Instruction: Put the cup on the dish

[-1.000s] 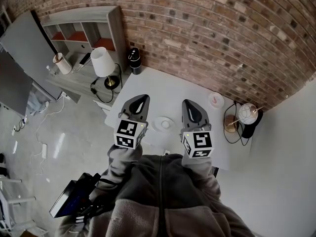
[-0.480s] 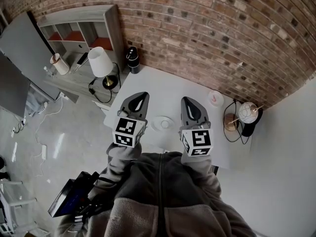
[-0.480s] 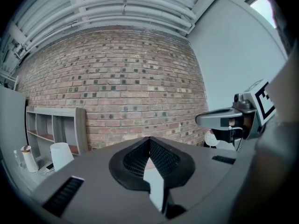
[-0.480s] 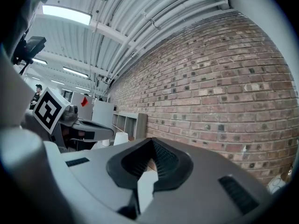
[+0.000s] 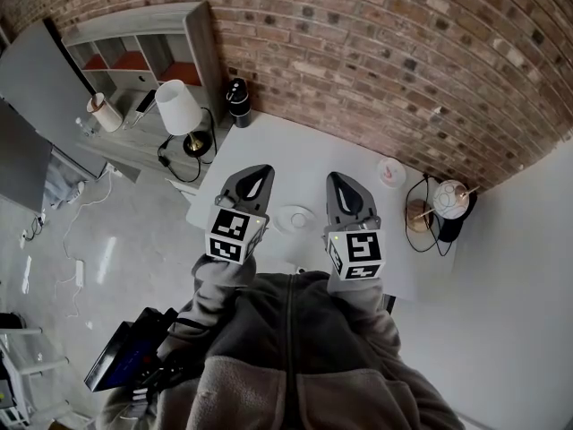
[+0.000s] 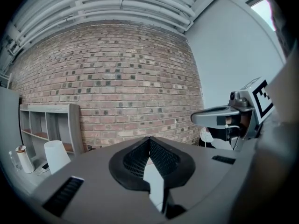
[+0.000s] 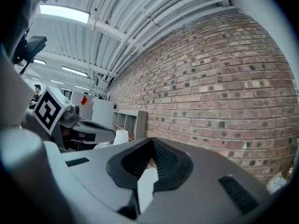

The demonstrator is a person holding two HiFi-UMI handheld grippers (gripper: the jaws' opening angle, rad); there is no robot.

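A white dish (image 5: pixel 295 219) lies on the white table (image 5: pixel 295 155), near its front edge. My two grippers flank it and hover level, pointing at the brick wall. The left gripper (image 5: pixel 258 171) is left of the dish and the right gripper (image 5: pixel 337 178) is right of it. Both are shut with nothing between their jaws, as the left gripper view (image 6: pixel 149 138) and the right gripper view (image 7: pixel 152 140) show. A small pinkish cup (image 5: pixel 390 174) stands upright at the table's far right, close to the wall and beyond the right gripper.
A round-shaded lamp (image 5: pixel 449 201) with a dark cable sits at the table's right end. A dark bottle (image 5: pixel 237 102) stands at the far left corner. Left of the table are a white lamp (image 5: pixel 178 108) and a grey shelf unit (image 5: pixel 143 43).
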